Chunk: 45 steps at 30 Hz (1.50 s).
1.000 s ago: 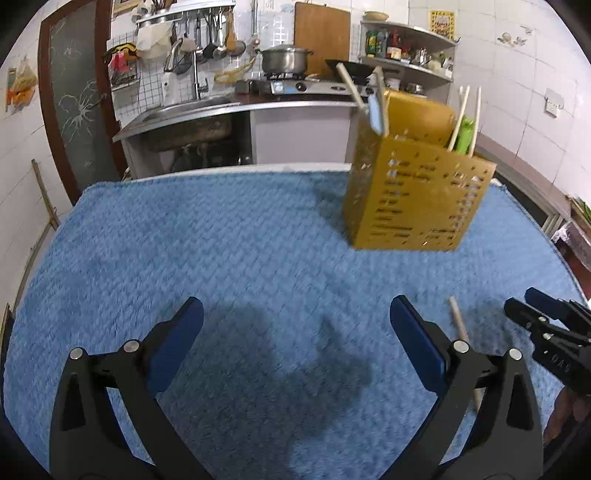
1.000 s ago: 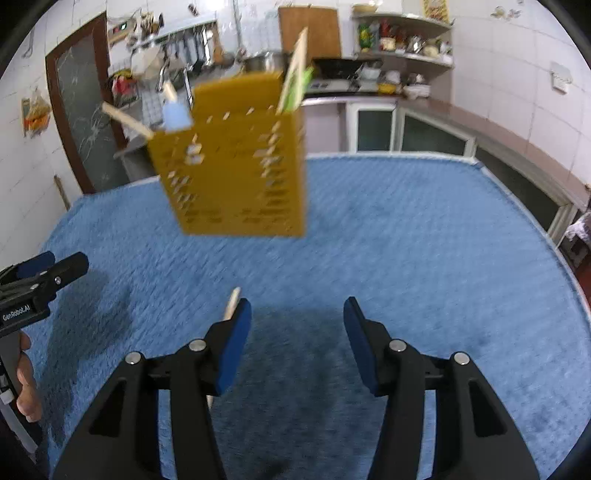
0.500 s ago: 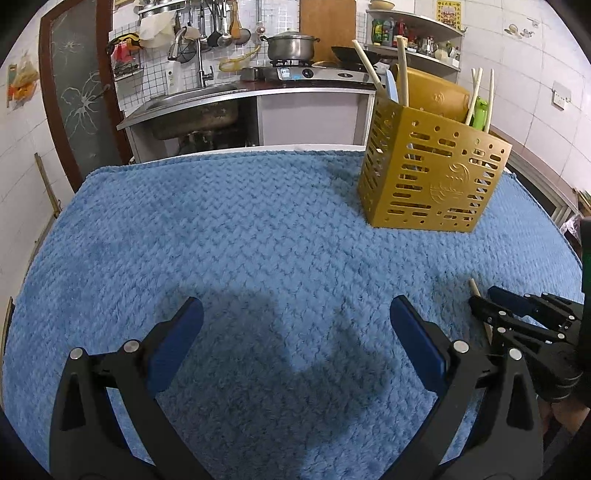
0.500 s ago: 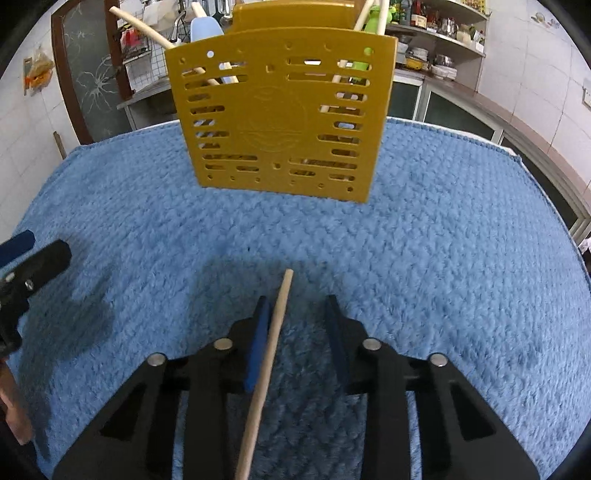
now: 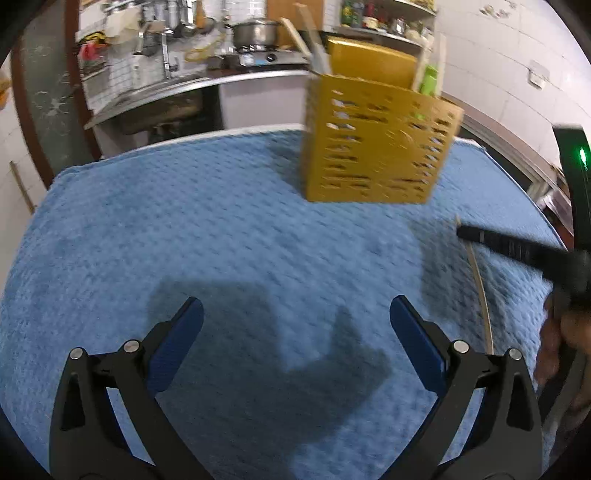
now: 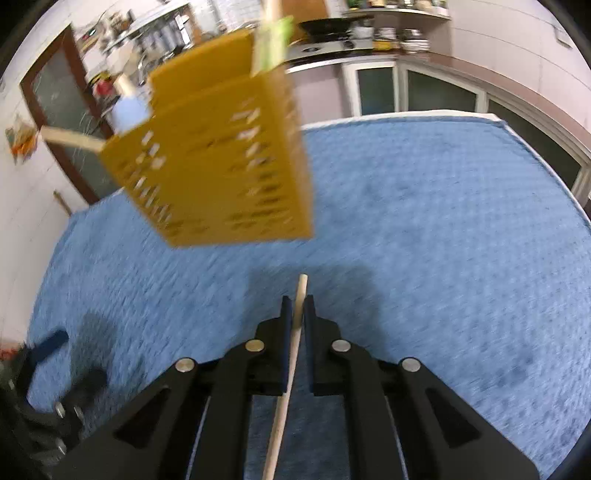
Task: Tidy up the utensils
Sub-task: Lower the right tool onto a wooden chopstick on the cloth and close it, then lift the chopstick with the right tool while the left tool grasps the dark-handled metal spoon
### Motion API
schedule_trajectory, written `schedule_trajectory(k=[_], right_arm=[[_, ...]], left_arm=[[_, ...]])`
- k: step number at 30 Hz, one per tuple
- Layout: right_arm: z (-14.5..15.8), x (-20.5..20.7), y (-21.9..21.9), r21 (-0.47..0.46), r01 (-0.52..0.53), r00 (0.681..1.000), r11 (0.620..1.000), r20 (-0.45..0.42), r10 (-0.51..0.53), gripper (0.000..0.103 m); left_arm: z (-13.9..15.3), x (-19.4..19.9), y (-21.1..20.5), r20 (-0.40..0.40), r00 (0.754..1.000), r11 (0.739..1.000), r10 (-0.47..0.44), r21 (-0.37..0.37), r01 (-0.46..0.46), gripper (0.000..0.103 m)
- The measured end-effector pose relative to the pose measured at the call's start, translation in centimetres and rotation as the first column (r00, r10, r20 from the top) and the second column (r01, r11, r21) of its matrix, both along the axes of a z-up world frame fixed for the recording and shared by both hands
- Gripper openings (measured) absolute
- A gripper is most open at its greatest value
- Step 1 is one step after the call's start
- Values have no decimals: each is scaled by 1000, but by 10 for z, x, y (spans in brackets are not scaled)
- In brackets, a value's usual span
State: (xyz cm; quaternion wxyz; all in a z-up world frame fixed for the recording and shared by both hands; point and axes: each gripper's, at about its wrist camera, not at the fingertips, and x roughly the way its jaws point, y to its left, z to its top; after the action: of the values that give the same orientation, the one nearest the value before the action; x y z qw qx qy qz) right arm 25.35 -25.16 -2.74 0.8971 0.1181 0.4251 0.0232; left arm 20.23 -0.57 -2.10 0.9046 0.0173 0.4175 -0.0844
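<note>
**A:** What does your right gripper hold?

**B:** Your right gripper is clamped on a chopstick. The two blue pads press its sides. Its tip pokes out just past the fingertips, pointing toward the rack; its long end runs back under the gripper, out of the bottom of the right wrist view.

**A:** And your left gripper?

**B:** Its fingers stand wide apart, with nothing between them. It hangs over the blue cloth, casting a shadow just ahead of the pads.

**A:** Where is the rack?

**B:** The yellow slotted rack stands on the cloth at the far side, ahead and to the right of your left gripper, ahead and to the left of your right one. It is blurred in both views. Several utensils stand in it: pale sticks, a green piece at one corner, and a handle with a light blue part at the other. Which compartment each sits in, you cannot tell.

**A:** How do the grippers lie to one another?

**B:** In the left wrist view your right gripper comes in from the right edge as a dark bar, with the chopstick curving beneath it; your right hand shows below. In the right wrist view your left gripper sits at the lower left edge. The two are well apart.

**A:** What lies behind?

**B:** A kitchen counter with a sink, a pot and shelves.
</note>
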Motion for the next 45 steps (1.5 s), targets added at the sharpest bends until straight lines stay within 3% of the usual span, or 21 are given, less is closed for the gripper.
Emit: schedule_trajectory(k=[9, 24, 32, 39, 45], right_arm=[[18, 1, -64, -57, 86, 996, 995, -5, -86, 7], [32, -10, -97, 30, 66, 998, 997, 15, -67, 6], [45, -13, -72, -181, -42, 998, 983, -52, 33, 6], [39, -37, -77, -244, -104, 991, 964, -108, 80, 6], [23, -64, -95, -257, -93, 990, 962, -124, 62, 6]], left_arm=[[-7, -26, -53, -69, 985, 987, -156, -35, 154, 98], [-7, -41, -69, -71, 977, 980, -199, -35, 196, 98], [-4, -42, -59, -66, 979, 980, -195, -61, 191, 98], [4, -51, -65, -49, 975, 975, -218, -61, 215, 98], [6, -73, -90, -34, 951, 951, -309, -21, 308, 97]])
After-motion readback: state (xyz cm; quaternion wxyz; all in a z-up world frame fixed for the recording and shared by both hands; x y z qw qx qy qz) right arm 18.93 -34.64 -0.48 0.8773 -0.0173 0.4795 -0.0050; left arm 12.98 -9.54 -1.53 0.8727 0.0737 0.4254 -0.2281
